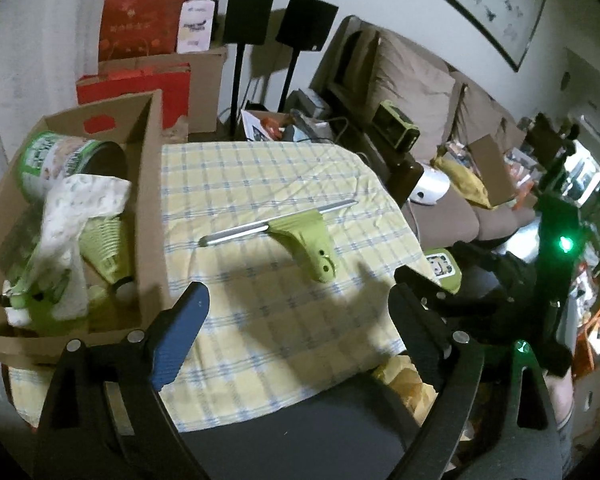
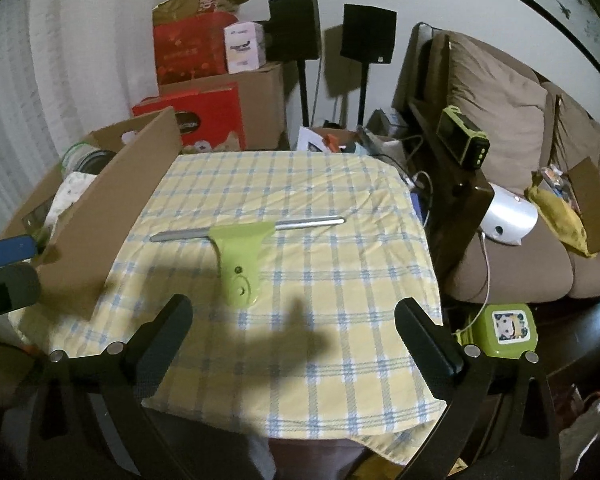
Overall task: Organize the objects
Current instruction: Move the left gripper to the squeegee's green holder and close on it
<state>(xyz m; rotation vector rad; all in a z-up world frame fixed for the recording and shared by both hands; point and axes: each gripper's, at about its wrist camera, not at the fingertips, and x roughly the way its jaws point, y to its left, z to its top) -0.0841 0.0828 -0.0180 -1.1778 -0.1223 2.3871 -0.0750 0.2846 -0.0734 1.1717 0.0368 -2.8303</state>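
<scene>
Nearest the lens, the left tool [image 1: 300, 332] is seen with its jaws spread wide and nothing between them; the right tool [image 2: 296, 340] is likewise held wide and empty. Both are poised over the near edge of the desk [image 2: 340, 280], which is draped in a yellow and blue checked cloth, slightly wrinkled.

To the left of both tools, a cardboard box [image 1: 148, 184] is set on the desk. Inside it a green printed tin [image 1: 60, 160], a white patterned cloth [image 1: 76, 216] and several green items are already gathered, so most of the sorting is judged to be done.

Straight ahead of the tools, near the middle of the desk and clear of the box, lies a window squeegee [image 2: 240, 256] with a lime-green plastic handle and a long silver blade bar across its far end. The handle end is pointed toward the tools. It is judged to be light and rigid, with smooth plastic that could slip. The handle neck, just short of the bar, is judged the best place for a hold, since the long bar could swing or catch on the box wall if the far end were taken.

Beyond the desk, red gift boxes and two black speakers on stands are stacked against the wall. To the right of the tools a brown sofa [image 2: 512, 128] with cushions and assorted clutter is found, and a small green container [image 2: 508, 328] is set low beside the desk.
</scene>
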